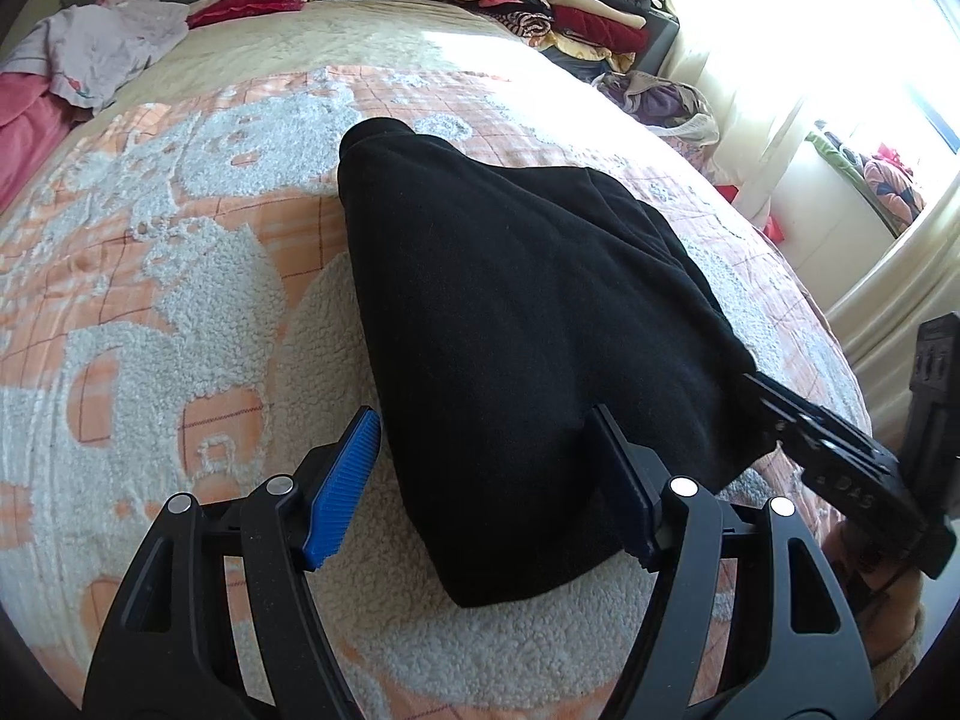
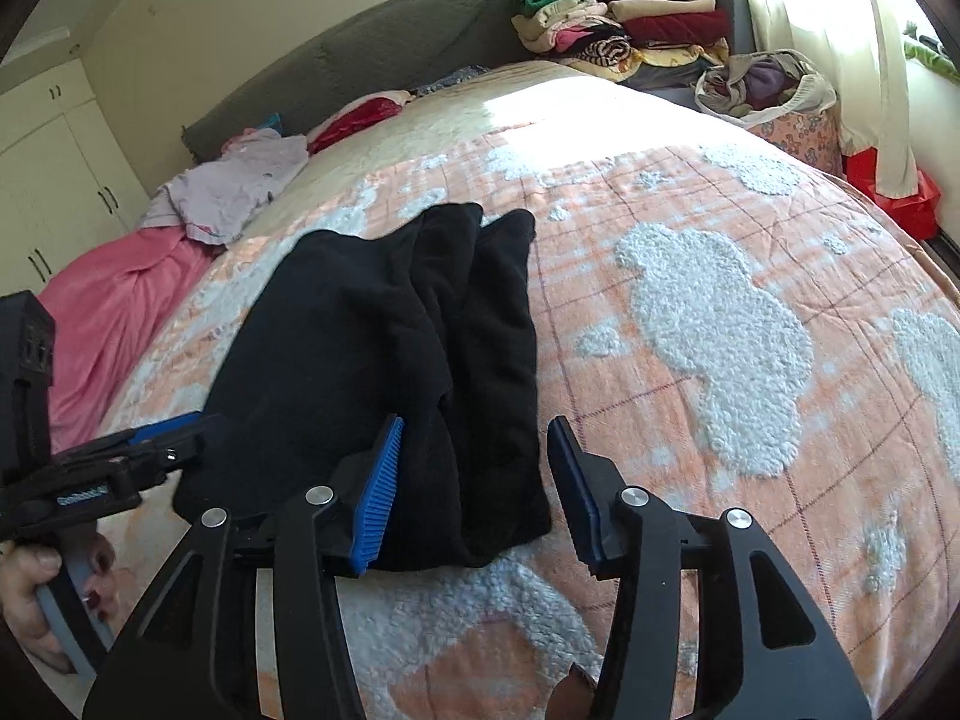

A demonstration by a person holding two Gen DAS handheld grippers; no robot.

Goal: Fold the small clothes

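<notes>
Working on a black garment (image 1: 510,276), laid flat and already doubled lengthwise, in the middle of a fleecy orange-and-white blanket (image 2: 720,300). Judged to be between folds: both tools at the garment's near end, neither one gripping.

Left gripper (image 1: 485,420): jaws apart, straddling the garment's near left edge, pads not pressing on the cloth. Right gripper (image 2: 477,420): jaws likewise apart, one blue pad over the garment's near right corner, the other just past its edge, nothing pinched.

To do the next fold well:
- Lower each gripper until one pad slides under the garment's near edge, then close on all layers at once, not only the top one.
- Take the two near corners at matching places, so that the hem travels square.
- Lift low, carry toward the garment's far end, and lay down edge on edge.
- Smooth the ridges running lengthwise down the garment's right side first; likely to set as creases otherwise.
- Mind the deep pile under the garment: apt to snag a pad.

Around the garment: a lilac top (image 2: 240,192) and a pink cloth (image 2: 108,312) far to its left; a stack of folded clothes (image 2: 636,18) and a bag of clothes (image 2: 762,84) beyond its far end, to the right; a bright curtain (image 2: 840,60) farther right; a grey headboard (image 2: 372,54) behind.
</notes>
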